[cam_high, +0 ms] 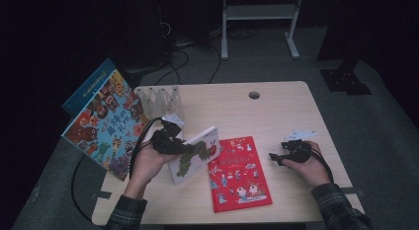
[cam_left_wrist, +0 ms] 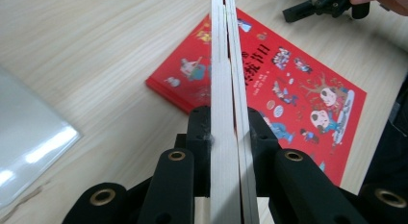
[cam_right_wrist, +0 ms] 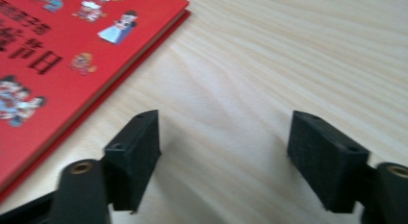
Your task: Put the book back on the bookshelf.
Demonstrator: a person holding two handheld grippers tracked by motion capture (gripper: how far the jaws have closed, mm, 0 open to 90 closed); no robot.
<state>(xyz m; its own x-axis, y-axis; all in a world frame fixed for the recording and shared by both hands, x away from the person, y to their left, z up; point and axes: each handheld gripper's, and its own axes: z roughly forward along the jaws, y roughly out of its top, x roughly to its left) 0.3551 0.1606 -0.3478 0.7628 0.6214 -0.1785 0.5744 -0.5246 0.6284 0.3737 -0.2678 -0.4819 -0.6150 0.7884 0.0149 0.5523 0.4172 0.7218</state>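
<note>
A white board book with a green caterpillar on its cover (cam_high: 200,153) is held tilted up off the wooden table (cam_high: 257,116). My left gripper (cam_high: 182,149) is shut on its left edge. In the left gripper view the pale page block (cam_left_wrist: 221,65) runs up between the two jaws of the left gripper (cam_left_wrist: 230,132), which press on both sides. A red picture book (cam_high: 239,173) lies flat just right of it, also seen as the red book (cam_left_wrist: 298,89) and the red book (cam_right_wrist: 57,56). My right gripper (cam_high: 274,157) hovers right of the red book, and the right gripper (cam_right_wrist: 223,147) is open with bare table between its jaws.
A large colourful picture book (cam_high: 104,124) leans at the table's left edge with a blue book (cam_high: 89,84) behind it. A clear plastic book stand (cam_high: 158,99) sits at the back left. The table has a cable hole (cam_high: 254,95) at the back.
</note>
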